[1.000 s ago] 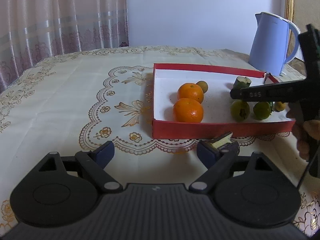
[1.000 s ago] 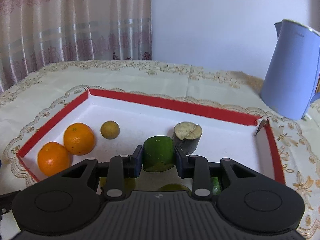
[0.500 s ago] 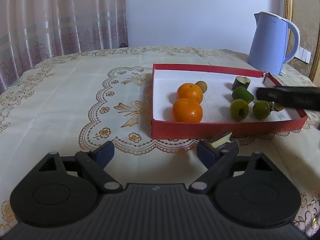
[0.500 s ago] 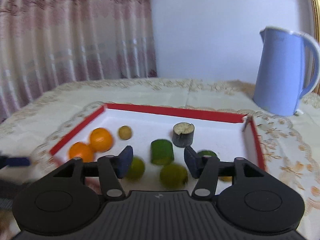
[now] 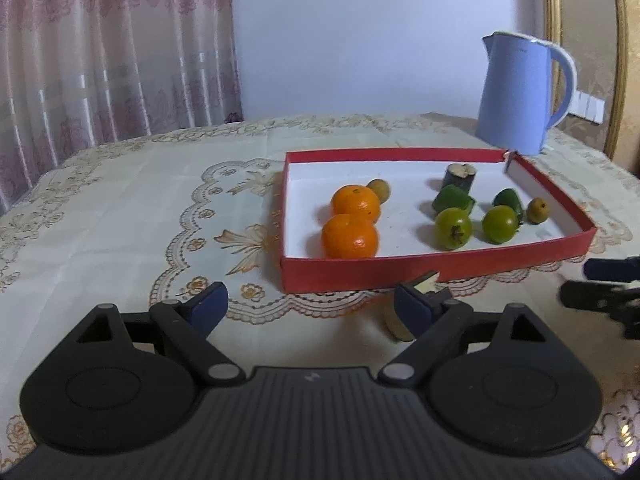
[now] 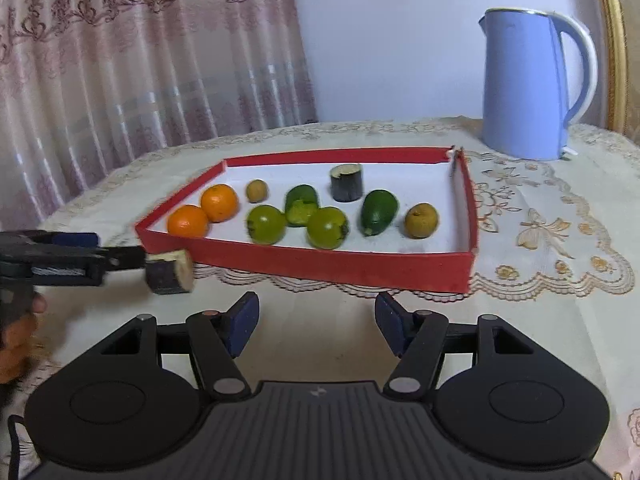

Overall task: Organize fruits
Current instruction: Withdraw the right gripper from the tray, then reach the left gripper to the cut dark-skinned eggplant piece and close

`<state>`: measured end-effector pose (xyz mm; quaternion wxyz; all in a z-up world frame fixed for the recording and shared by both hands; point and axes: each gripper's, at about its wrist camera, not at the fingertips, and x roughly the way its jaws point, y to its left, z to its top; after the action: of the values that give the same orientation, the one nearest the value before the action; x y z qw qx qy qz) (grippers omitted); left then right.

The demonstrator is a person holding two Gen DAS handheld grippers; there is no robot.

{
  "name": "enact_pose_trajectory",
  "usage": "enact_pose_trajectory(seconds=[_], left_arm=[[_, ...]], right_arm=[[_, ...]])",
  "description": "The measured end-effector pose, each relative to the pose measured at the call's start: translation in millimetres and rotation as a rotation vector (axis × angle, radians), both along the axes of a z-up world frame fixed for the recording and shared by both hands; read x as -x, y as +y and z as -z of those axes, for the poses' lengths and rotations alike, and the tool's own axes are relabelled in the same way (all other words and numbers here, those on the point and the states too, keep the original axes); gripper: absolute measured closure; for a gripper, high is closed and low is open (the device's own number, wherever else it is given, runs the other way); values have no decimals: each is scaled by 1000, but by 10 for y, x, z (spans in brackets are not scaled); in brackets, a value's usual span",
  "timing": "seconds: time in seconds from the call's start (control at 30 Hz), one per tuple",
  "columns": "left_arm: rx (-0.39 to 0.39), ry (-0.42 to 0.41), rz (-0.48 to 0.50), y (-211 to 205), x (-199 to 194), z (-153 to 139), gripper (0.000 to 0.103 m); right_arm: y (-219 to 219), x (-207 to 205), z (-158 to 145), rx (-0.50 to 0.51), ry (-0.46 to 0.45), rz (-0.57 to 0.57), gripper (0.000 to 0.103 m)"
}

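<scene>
A red tray [image 5: 432,270] [image 6: 328,266] with a white floor holds two oranges [image 5: 350,236] [image 6: 188,221], round green fruits [image 6: 266,224], green cut pieces [image 6: 302,204], small brown fruits [image 6: 421,221] and a dark cut stub [image 6: 346,182]. My left gripper [image 5: 310,306] is open in front of the tray; a dark cut stub [image 6: 170,273] [image 5: 424,284] sits at its right fingertip. My right gripper [image 6: 316,322] is open and empty, in front of the tray's near wall.
A blue kettle [image 5: 520,92] [image 6: 532,84] stands behind the tray's far right corner. A patterned tablecloth [image 5: 140,208] covers the table. Curtains hang at the back left, and a gold frame edge is on the right.
My right gripper let go of the green cut piece in the tray, opened and drew back out of the tray toward the front. My left gripper stayed put.
</scene>
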<state>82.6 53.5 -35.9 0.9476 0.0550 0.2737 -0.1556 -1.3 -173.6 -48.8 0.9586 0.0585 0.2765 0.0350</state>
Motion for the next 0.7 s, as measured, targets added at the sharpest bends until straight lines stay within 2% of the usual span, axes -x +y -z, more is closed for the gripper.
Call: enact_pose_trajectory(seconds=[0.1, 0.2, 0.33, 0.5, 0.7], left_arm=[[55, 26, 24, 10, 8, -26, 10], [37, 12, 13, -37, 54, -31, 9], [63, 13, 20, -62, 142, -47, 9], [-5, -1, 38, -234, 183, -20, 8], [-12, 27, 71, -324, 104, 8, 8]], right_arm=[[25, -26, 73, 21, 22, 6, 34], [-32, -51, 94, -6, 45, 17, 29], [-89, -44, 102, -47, 43, 14, 27], [-90, -48, 97, -52, 44, 8, 25], [-112, -52, 94, -70, 42, 4, 23]])
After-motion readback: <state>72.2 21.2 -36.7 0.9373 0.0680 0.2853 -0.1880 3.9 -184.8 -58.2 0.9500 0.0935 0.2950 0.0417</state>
